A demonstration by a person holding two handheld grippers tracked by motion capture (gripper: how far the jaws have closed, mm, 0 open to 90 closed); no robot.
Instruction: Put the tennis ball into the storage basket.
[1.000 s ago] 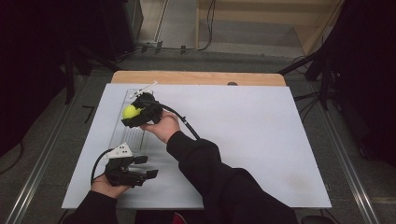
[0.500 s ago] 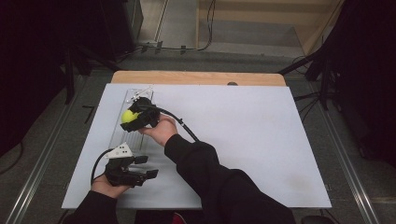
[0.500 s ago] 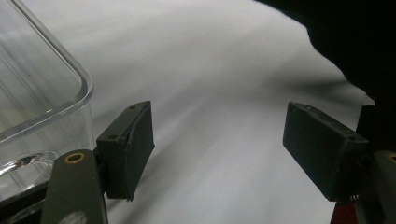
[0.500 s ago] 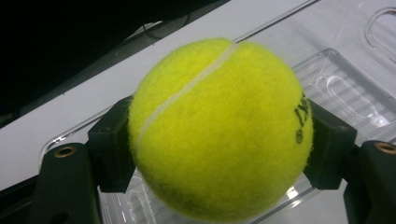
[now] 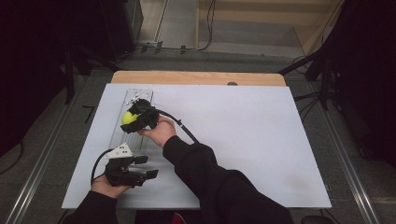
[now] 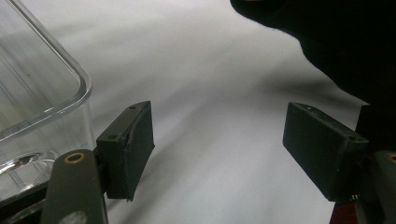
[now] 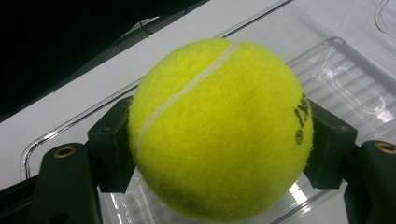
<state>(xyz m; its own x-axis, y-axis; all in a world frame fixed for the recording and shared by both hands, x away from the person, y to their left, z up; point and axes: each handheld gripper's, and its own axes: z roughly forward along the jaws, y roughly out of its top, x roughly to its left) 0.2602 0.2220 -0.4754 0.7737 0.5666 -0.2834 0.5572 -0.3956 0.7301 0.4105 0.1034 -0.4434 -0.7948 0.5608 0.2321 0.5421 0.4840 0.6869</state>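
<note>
Right gripper (image 7: 219, 140) clamped around tennis ball (image 7: 219, 130)

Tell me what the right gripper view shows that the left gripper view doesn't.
Right gripper view: a yellow tennis ball clamped between that hand-held gripper's jaws, above the ridged floor of the clear plastic tray. Left gripper view: the other hand-held gripper with jaws wide apart and nothing between them, plus a dark sleeve. Both: the clear tray and the white table surface.

The right gripper (image 5: 135, 119) clamps a yellow tennis ball (image 5: 127, 117) over the clear tray (image 5: 135, 98) at the white table's (image 5: 252, 140) 10 o'clock area. The left gripper (image 5: 147, 168) rests near 7 o'clock, jaws spread.
</note>
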